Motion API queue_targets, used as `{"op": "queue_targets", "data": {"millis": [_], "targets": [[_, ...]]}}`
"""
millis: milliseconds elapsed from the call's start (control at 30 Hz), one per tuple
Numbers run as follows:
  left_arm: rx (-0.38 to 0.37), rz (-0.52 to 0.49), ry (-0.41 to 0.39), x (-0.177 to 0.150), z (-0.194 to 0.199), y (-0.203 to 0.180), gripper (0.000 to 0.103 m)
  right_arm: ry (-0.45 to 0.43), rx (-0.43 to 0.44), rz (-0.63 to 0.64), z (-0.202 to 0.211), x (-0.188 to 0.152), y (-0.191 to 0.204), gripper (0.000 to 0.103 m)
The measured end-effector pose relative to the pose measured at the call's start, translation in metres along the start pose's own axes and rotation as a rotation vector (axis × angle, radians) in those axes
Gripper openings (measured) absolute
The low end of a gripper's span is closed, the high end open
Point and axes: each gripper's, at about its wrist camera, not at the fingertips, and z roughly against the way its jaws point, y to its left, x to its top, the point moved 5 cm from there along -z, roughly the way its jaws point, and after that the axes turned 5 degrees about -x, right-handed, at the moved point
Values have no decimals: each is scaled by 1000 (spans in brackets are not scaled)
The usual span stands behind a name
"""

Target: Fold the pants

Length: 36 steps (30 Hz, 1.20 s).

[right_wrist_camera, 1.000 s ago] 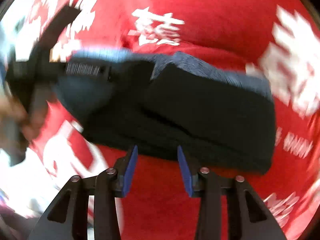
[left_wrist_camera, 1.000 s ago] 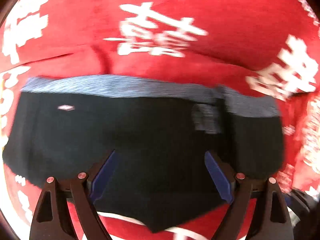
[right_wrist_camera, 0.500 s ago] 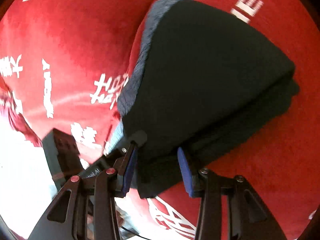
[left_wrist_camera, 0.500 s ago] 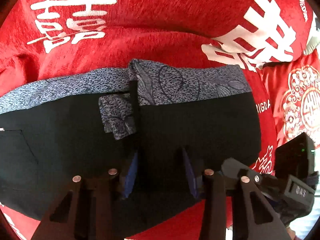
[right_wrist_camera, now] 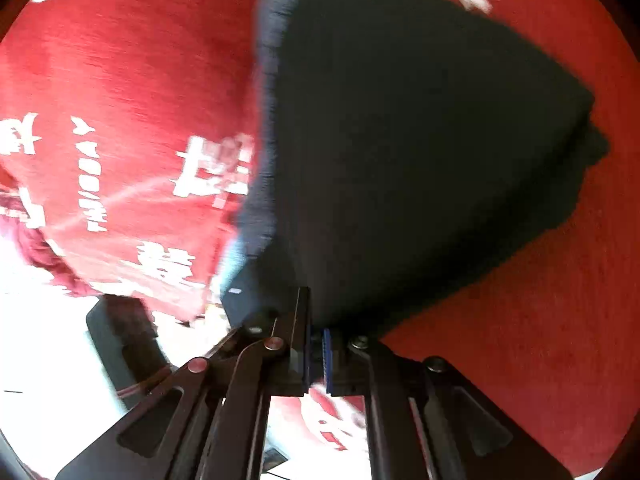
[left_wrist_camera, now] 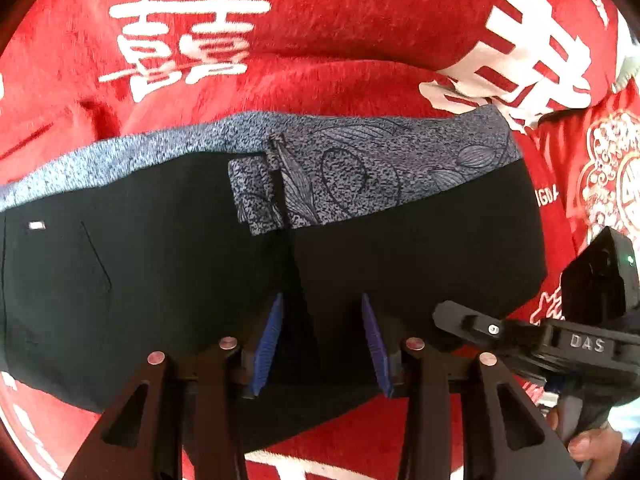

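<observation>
Both claws, left (left_wrist_camera: 322, 342) and right (right_wrist_camera: 317, 354), pinch black pants (left_wrist_camera: 400, 256).

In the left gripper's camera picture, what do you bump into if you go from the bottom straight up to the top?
Left gripper → black part of the pants → grey patterned waistband → red cloth with white writing.

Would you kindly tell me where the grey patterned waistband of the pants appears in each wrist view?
Left wrist: the waistband runs across the middle, along the top edge of the black pants.
Right wrist: it is a blurred grey strip down the pants' left edge.
Shared landmark: the red cloth with white characters.
</observation>
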Motion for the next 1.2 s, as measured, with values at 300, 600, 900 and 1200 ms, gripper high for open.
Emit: {"op": "queue_targets", "data": {"millis": [300, 600, 900, 1200], "targets": [[81, -11, -39, 8, 28, 3, 75, 97, -68, 351, 33, -1, 54, 45], [79, -62, -68, 53, 25, -31, 75, -117, -158, 351, 96, 121, 30, 50], [122, -104, -28, 55, -15, -52, 75, 98, -86, 266, 46, 140, 12, 38], [169, -106, 5, 29, -20, -36, 78, -12, -543, 504, 33, 127, 27, 68]]}}
